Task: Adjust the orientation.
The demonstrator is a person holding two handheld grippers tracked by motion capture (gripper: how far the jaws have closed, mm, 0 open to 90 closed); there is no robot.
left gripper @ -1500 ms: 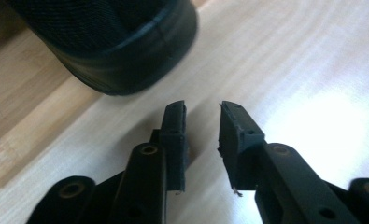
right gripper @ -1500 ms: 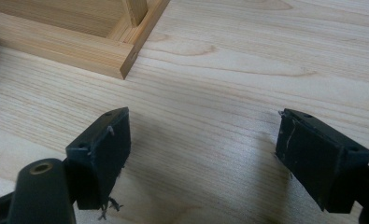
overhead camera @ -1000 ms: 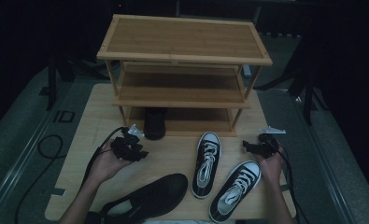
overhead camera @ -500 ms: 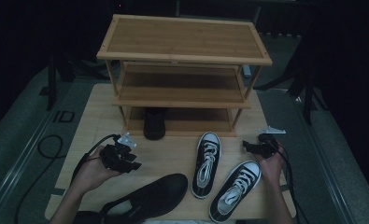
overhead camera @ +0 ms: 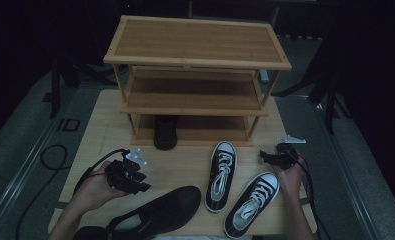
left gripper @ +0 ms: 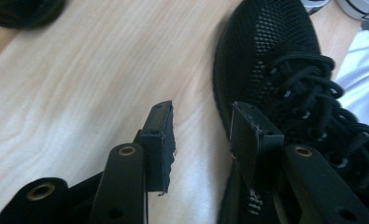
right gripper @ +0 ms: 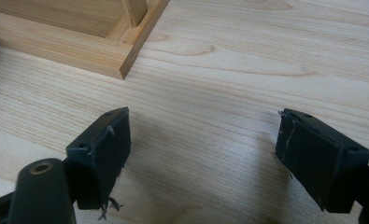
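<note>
Approach step judged: left claw [overhead camera: 130, 176] parted, nothing held, jaws placed beside black mesh shoe [overhead camera: 160, 212], at 6 o'clock on surface [overhead camera: 105, 125]. Right claw [overhead camera: 280, 156] wide open, empty, idle at 3 o'clock. Next: shoe side to be straddled, claw closed.

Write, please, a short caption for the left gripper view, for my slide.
Open left tongs poised above the pale wooden table, beside the black mesh lace-up shoe.
</note>
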